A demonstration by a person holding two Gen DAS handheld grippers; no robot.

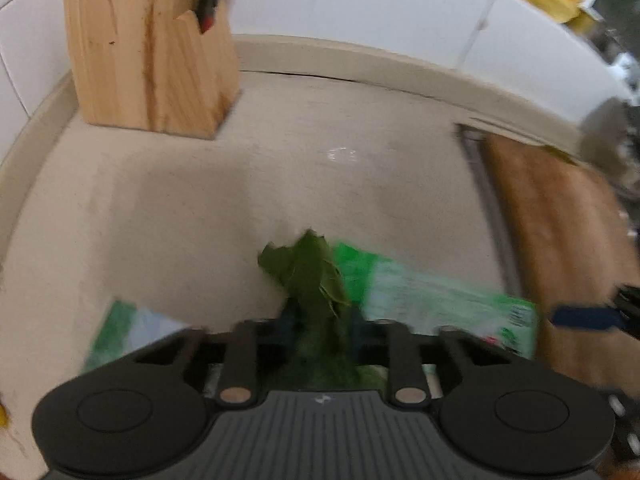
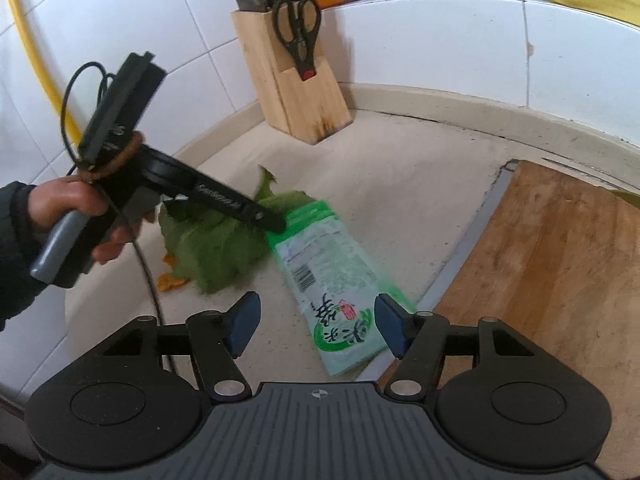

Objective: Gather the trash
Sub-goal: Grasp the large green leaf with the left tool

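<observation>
My left gripper is shut on a crumpled green leaf, which sticks out past its fingertips. In the right wrist view a hand holds that left gripper tilted down over the leaf bundle on the beige counter. A green and white snack packet lies flat beside the leaf, blurred, and shows as the packet in the left wrist view. My right gripper hovers over its near end, open, with its blue pads clear of the packet on both sides.
A wooden knife block with black scissors stands at the back wall. A wooden cutting board fills the right. Orange peel scraps lie by the leaf. Another green and pale wrapper lies at the lower left.
</observation>
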